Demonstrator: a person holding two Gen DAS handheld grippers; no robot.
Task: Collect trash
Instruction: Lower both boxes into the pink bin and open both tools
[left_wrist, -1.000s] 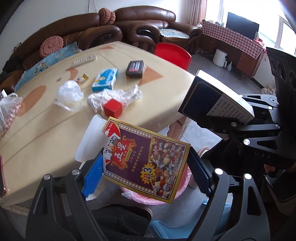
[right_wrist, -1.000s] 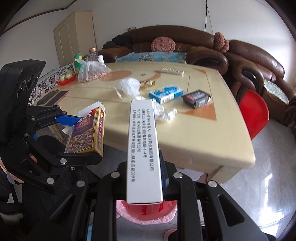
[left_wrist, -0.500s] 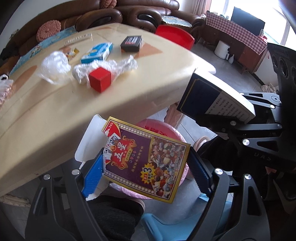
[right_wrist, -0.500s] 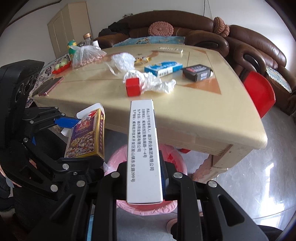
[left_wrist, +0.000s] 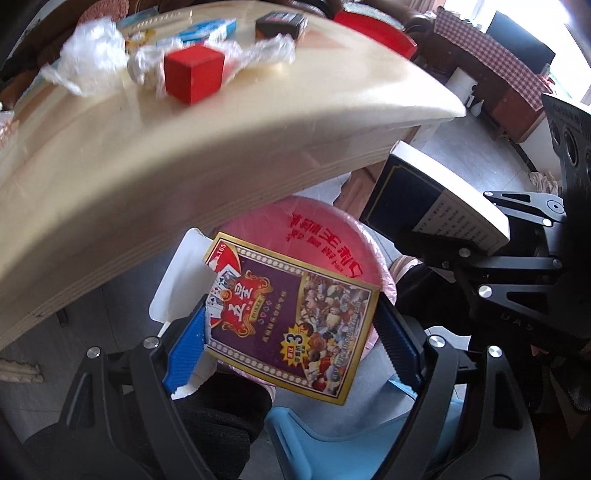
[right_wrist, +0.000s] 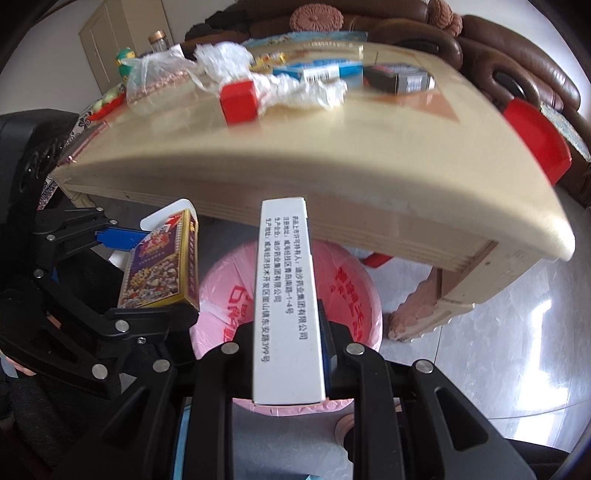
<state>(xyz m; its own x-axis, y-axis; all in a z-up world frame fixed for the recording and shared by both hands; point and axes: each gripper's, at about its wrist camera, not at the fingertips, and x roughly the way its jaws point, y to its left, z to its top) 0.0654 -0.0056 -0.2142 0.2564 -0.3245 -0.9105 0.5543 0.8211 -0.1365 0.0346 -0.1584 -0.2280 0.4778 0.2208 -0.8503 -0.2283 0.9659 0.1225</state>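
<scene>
Beige wooden counter (left_wrist: 184, 155) edge sits above both tools. Left tool (left_wrist: 291, 334) clamps purple playing-card box (left_wrist: 291, 317); right tool (right_wrist: 288, 332) clamps white flat carton (right_wrist: 284, 295). Both hang over pink-bagged round bin (right_wrist: 354, 295) just below the tools.
</scene>
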